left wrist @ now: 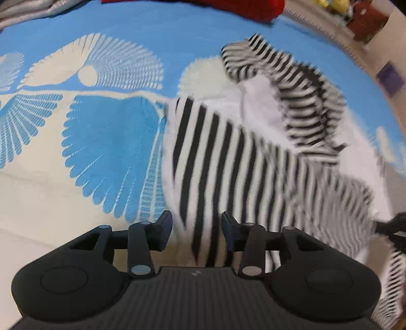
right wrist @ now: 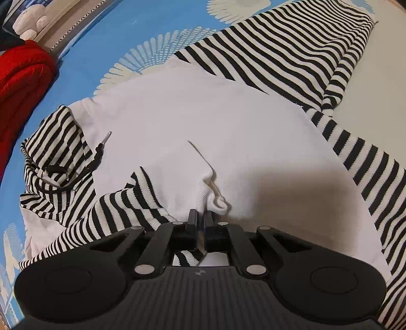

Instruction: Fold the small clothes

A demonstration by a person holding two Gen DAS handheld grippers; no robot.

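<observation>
A small black-and-white striped hoodie [right wrist: 192,114] with a white panel lies on a blue and cream patterned bedspread [right wrist: 106,45]. Its hood [right wrist: 53,154] with a black drawstring lies at the left. My right gripper [right wrist: 201,215] is shut on a bunched fold of the hoodie, at the edge of a striped sleeve. In the left wrist view the hoodie [left wrist: 228,157] is blurred. My left gripper [left wrist: 196,223] is open, its fingers either side of the striped hem. The right gripper's dark tip [left wrist: 395,228] shows at the far right.
A red knitted garment [right wrist: 22,83] lies at the bedspread's far edge and also shows in the left wrist view [left wrist: 228,7]. Grey fabric [left wrist: 28,10] is at the top left. A white plush toy [right wrist: 30,22] sits beyond the bed edge.
</observation>
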